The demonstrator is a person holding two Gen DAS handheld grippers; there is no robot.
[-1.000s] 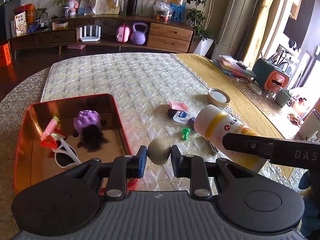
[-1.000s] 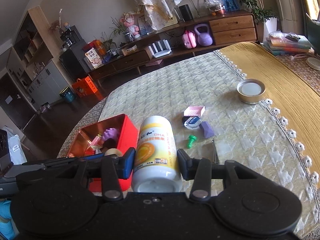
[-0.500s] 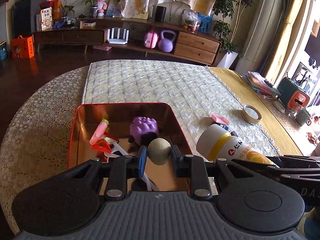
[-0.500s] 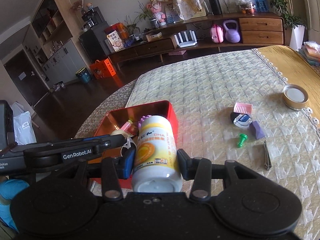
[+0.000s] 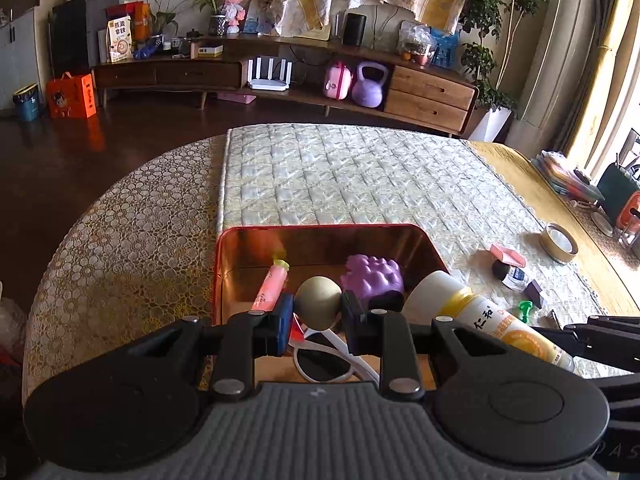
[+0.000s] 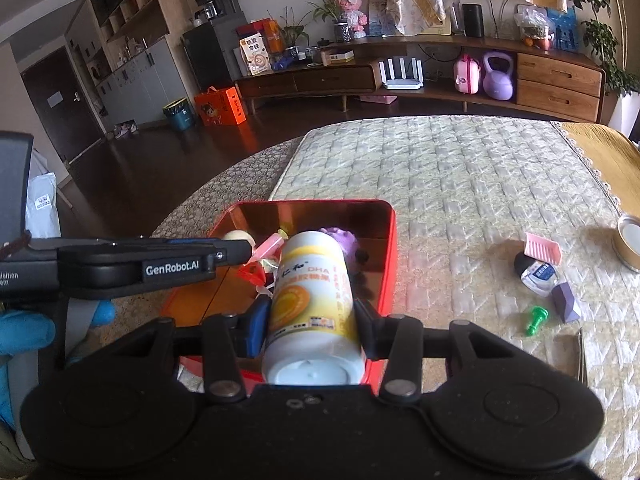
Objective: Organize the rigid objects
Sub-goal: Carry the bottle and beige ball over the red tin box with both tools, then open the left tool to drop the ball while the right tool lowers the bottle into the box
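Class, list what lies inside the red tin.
Inside the red tin: a purple bumpy toy, a pink tube and white sunglasses. The grippers and their loads cover its near part.

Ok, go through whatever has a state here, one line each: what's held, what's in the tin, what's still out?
Left gripper: shut on beige ball.
Right gripper: shut on white-and-yellow bottle, cap on.
Red metal tin: open, holding purple bumpy toy, pink tube, white sunglasses.
Green pin: lying on cloth.

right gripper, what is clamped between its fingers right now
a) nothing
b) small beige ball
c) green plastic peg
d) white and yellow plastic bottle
d, the right gripper pads press both sides of the white and yellow plastic bottle, held over the red metal tin.
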